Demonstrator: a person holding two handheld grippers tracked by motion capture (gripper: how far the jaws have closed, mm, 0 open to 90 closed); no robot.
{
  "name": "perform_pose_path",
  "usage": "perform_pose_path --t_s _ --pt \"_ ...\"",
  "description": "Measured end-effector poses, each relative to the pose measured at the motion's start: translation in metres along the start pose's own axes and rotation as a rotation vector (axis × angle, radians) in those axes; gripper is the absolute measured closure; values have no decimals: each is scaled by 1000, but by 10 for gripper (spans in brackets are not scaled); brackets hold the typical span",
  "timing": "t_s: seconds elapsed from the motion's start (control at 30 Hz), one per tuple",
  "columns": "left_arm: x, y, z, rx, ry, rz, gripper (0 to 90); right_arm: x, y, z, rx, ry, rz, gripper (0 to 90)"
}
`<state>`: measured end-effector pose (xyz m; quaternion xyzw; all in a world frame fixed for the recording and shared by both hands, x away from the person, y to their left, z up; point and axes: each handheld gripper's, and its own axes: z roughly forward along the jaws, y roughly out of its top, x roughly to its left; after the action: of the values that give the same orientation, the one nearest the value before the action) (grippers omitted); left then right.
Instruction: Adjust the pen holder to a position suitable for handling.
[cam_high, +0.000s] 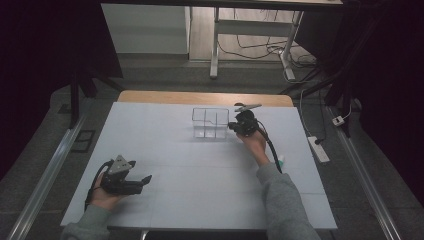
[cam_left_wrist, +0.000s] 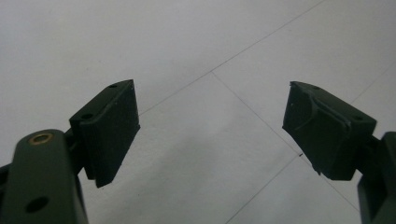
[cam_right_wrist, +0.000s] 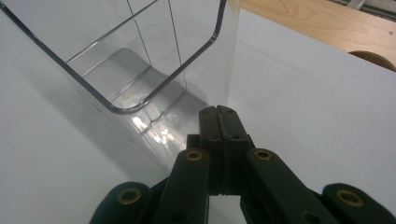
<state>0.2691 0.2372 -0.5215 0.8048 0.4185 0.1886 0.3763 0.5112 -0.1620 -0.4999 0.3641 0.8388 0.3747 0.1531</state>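
Note:
A clear plastic box (cam_high: 210, 123) with inner dividers stands on the white table (cam_high: 200, 170), slightly beyond its middle. My right gripper (cam_high: 232, 127) is at the box's right side, jaws pressed together with nothing visible between them. In the right gripper view its tips (cam_right_wrist: 218, 111) sit at the foot of the box's near corner (cam_right_wrist: 116, 109); whether they touch the wall I cannot tell. My left gripper (cam_high: 140, 171) rests near the table's front left, held in a hand. It is wide open over bare table in the left gripper view (cam_left_wrist: 212, 130).
A wooden strip (cam_high: 200, 97) runs along the table's far edge and shows again in the right gripper view (cam_right_wrist: 317, 23). A small pale object (cam_high: 281, 161) lies beside the right forearm. On the floor to the right lies a power strip (cam_high: 318, 149) with cables.

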Motion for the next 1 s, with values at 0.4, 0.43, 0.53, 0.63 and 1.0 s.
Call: perform_pose_path --t_s 0.4,0.43,0.53,0.63,1.0 --pt "0 0 0 2 0 1 181 12 5 8 -5 20 -14 893" --pt "0 0 0 2 0 1 181 14 6 9 -5 20 -15 893" --pt "0 0 0 1 0 1 181 16 7 11 -6 23 -15 893" --pt "0 0 0 3 0 2 181 18 9 13 -3 24 -19 893" --pt "0 0 0 4 -1 4 181 24 11 17 -1 35 -29 893"
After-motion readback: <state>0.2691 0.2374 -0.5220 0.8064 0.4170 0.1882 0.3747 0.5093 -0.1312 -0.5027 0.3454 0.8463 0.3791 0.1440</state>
